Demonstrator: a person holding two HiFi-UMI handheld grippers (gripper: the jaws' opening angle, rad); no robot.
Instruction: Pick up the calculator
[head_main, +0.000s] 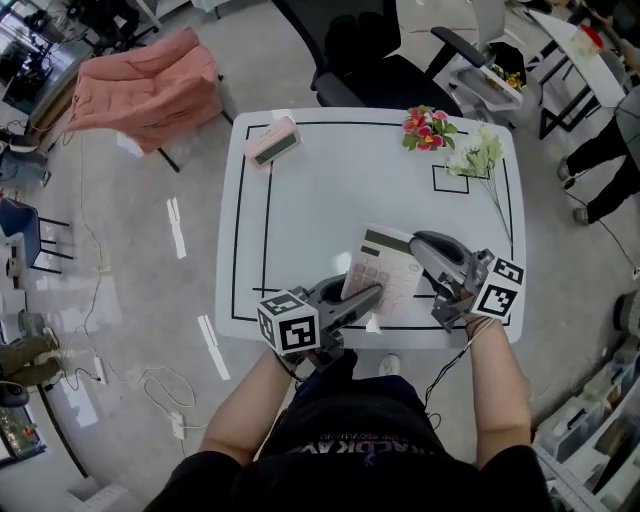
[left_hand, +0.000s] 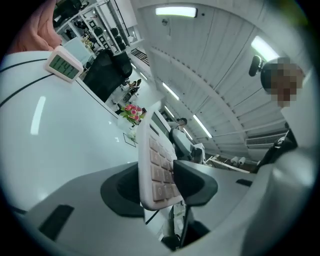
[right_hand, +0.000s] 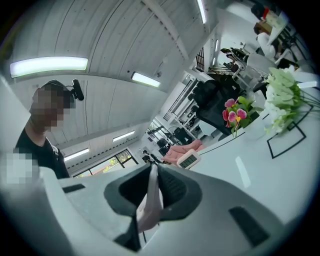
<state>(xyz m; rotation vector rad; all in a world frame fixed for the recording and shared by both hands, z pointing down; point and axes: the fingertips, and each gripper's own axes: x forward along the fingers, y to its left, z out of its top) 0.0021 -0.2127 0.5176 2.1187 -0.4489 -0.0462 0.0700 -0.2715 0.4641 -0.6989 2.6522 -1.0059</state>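
Holding the calculator (head_main: 385, 268) with 2 grippers, as I read it | left gripper (head_main: 368, 298): jaws closed on its keypad end | right gripper (head_main: 420, 245): jaws pinched on its right side | calculator: between them, over the near edge of the white counter (head_main: 300, 200), display end away from me

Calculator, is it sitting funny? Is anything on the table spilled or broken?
Yes, it sits oddly. The calculator is not lying flat on the table. It is tilted, pinched from two sides: the left gripper has its jaws on the keys, and the right gripper grips a thin edge. Nothing looks spilled or broken.
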